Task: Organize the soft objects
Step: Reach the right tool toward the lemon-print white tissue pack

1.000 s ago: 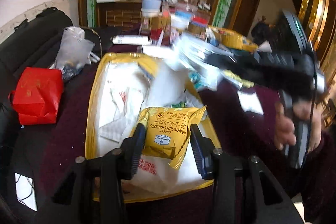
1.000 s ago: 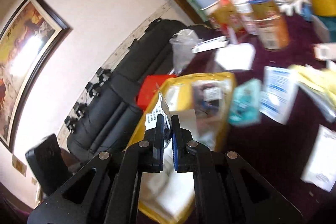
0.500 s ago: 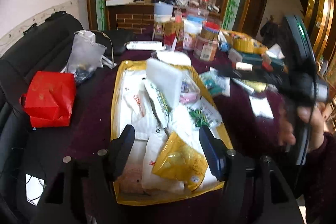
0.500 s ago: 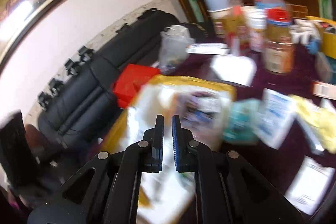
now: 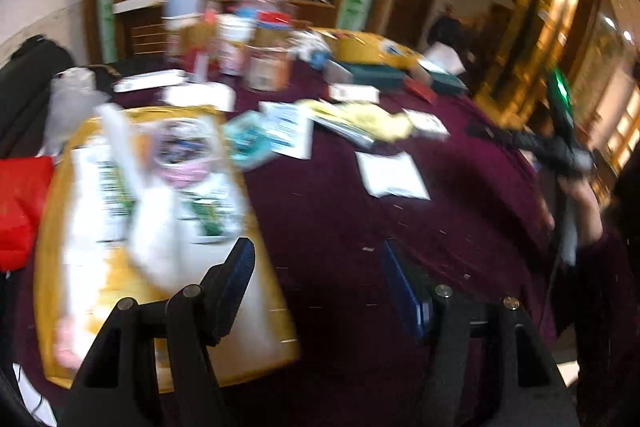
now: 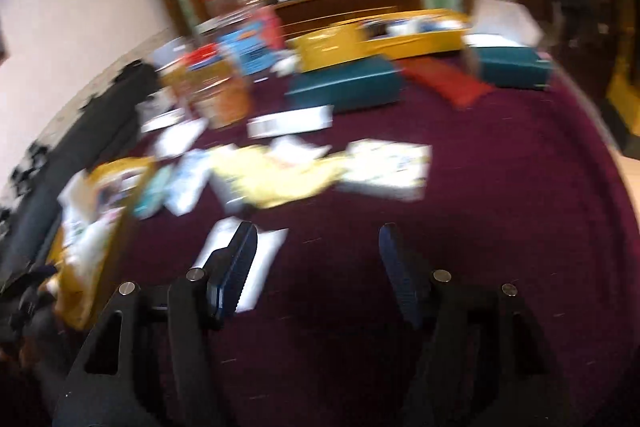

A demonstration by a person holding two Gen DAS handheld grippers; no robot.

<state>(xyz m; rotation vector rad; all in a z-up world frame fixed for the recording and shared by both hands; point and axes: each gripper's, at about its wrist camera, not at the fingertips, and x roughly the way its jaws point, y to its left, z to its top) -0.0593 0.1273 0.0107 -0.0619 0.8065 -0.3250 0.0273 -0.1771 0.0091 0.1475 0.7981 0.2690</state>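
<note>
Both views are blurred by motion. My left gripper (image 5: 318, 267) hangs over bare maroon cloth just right of the yellow tray (image 5: 48, 227), jaws opening and nothing between them. The tray holds several white bags (image 5: 152, 227) and soft packets. My right gripper (image 6: 318, 247) is also opening and holds nothing; a white packet (image 6: 264, 255) lies on the cloth under its left finger. Beyond it lie a yellow packet (image 6: 272, 175) and a white printed packet (image 6: 384, 167). In the left wrist view the right gripper (image 5: 560, 147) shows at the right edge, held by a hand.
Jars (image 6: 224, 87) stand at the back left of the round table. Two teal boxes (image 6: 344, 87), a red pouch (image 6: 444, 83) and a yellow box (image 6: 380, 35) sit at the back. A red bag (image 5: 20, 203) lies left of the tray, by a black sofa.
The left gripper let the yellow cracker packet drop into the tray and swung right. The right jaws went from shut to wide as that gripper swung right, away from the tray.
</note>
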